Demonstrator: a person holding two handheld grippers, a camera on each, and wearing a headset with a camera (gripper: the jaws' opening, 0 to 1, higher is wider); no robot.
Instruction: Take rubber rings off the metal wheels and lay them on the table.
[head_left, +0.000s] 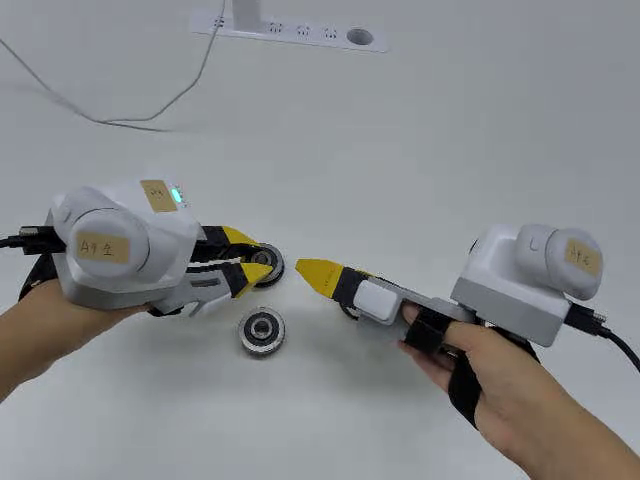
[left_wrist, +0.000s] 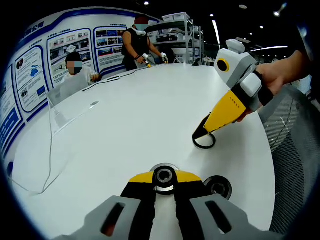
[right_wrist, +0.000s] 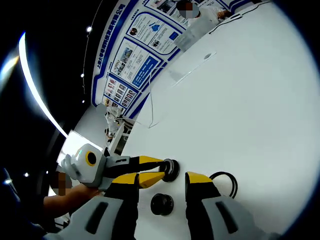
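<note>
Clamping one metal wheel (left_wrist: 164, 177), left gripper (head_left: 250, 256) sits low over the table (head_left: 450, 130). Right gripper (right_wrist: 162, 180) faces it, jaws apart. Rubber ring (left_wrist: 204, 142) lies flat at its tip. Second wheel (head_left: 262, 331) lies nearby.

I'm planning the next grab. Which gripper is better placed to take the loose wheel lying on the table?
Right. The right gripper is open and empty, with the loose wheel just ahead of its jaws. The left gripper is shut on the other wheel.
</note>
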